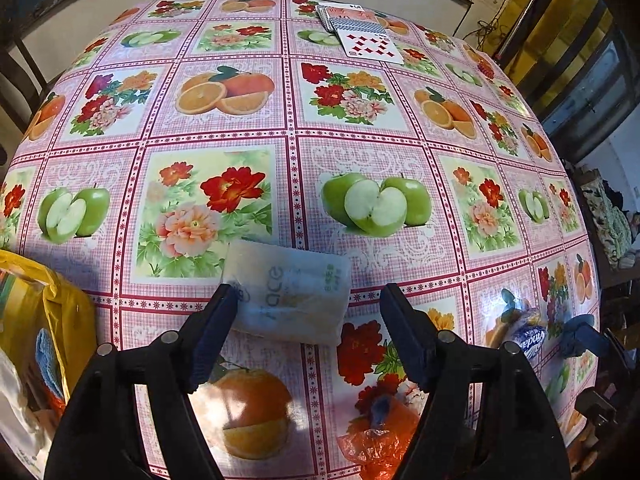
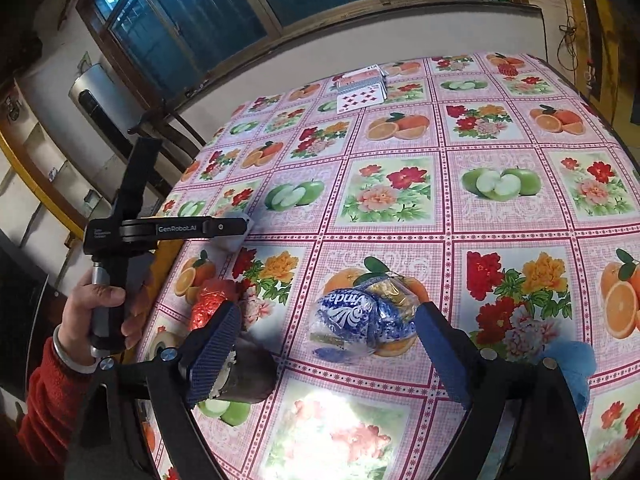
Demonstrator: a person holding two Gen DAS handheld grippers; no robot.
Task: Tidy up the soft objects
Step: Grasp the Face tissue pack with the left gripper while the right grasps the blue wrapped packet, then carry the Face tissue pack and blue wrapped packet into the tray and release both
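A white tissue pack (image 1: pixel 288 292) lies flat on the fruit-print tablecloth (image 1: pixel 304 120). My left gripper (image 1: pixel 309 292) stands open around it, the left finger touching the pack's edge. In the right wrist view the left gripper (image 2: pixel 244 227) is side-on, held by a hand (image 2: pixel 100 312), with the tissue pack (image 2: pixel 234 242) under its tip. My right gripper (image 2: pixel 328 312) is open, with a crumpled blue-and-clear Vinda wrapper (image 2: pixel 356 316) lying between its fingers, not gripped. In the left wrist view the Vinda wrapper (image 1: pixel 528 338) lies at the right.
An open yellow bag (image 1: pixel 60 312) with a blue cloth inside stands at the table's left edge. An orange plastic bag (image 1: pixel 376 444) lies near me. A red wrapper (image 2: pixel 208 300), a dark cylinder (image 2: pixel 250 376) and a blue cloth (image 2: pixel 572 364) flank the right gripper. Playing cards (image 1: pixel 360 32) lie far off.
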